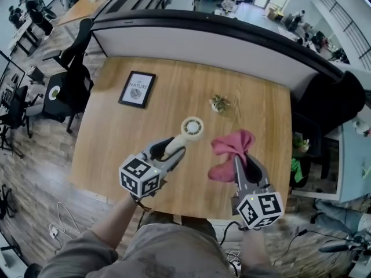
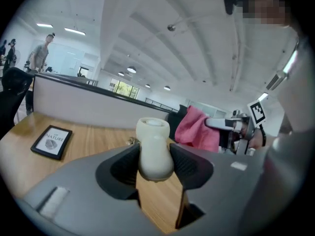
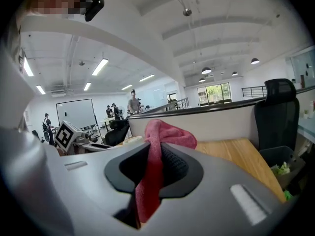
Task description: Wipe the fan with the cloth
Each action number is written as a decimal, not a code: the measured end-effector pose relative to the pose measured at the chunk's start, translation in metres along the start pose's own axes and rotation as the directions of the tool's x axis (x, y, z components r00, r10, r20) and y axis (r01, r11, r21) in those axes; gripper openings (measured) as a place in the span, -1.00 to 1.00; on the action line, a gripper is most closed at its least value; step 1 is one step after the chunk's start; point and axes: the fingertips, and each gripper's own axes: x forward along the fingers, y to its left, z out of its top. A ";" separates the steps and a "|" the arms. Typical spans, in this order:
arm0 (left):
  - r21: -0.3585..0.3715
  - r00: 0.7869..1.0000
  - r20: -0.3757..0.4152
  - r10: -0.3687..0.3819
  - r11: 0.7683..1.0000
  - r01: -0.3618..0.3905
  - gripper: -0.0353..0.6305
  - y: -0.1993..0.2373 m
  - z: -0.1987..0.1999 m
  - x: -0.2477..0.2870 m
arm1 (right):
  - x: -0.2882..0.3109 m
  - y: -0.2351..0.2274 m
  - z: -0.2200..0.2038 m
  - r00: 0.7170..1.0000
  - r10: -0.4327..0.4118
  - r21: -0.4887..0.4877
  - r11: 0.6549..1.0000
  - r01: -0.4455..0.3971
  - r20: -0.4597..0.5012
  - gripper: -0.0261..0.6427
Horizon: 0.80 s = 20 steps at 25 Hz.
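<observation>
Left gripper (image 2: pixel 155 167) is clamped on the fan (image 1: pixel 192 128), a small cream handheld one. The jaws pinch its rounded handle from both sides, with the round head sticking out past the tips and pointing away from the person. It is likely gripped by the handle so the head stays free for wiping. Right gripper (image 3: pixel 156 173) is closed tight on the cloth (image 1: pixel 231 150), a pink rag. A fold is trapped between the pads, a loose bunch stands out ahead of the tips and a tail hangs below. The front bunch looks like the working part, so the pads need not touch the fan. Both tools are held above the near part of the wooden table (image 1: pixel 174 88), side by side, fan on the left and cloth on the right. They are near each other but apart, with a gap showing between fan head and cloth in the head view. The fan appears clear of the tabletop, since the left gripper view shows bare wood under the handle end. Judged from this, wiping has not started and the next step would be bringing cloth and fan head together. A picture frame (image 1: pixel 137 89) and a small plant (image 1: pixel 219 103) lie further back on the table, well apart from the work and not involved. No container is in use. A dark bin-like thing (image 3: pixel 281 170) by the table's right edge holds something pale green that is too small to identify.
</observation>
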 end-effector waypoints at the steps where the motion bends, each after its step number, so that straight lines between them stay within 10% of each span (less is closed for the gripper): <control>1: 0.007 0.999 0.037 -0.015 1.000 0.015 -0.33 -0.004 0.013 -0.009 | -0.002 0.005 0.011 1.000 0.007 -0.011 1.000 -0.007 0.022 -0.72; 11: 0.015 0.944 0.304 -0.130 0.991 0.132 -0.33 -0.041 0.096 -0.092 | -0.034 0.065 0.089 0.974 0.132 -0.100 0.988 -0.115 0.185 -0.72; 20: -0.040 0.918 0.380 -0.116 0.989 0.141 -0.33 -0.042 0.105 -0.123 | -0.048 0.110 0.108 0.931 0.271 -0.121 0.961 -0.248 0.245 -0.72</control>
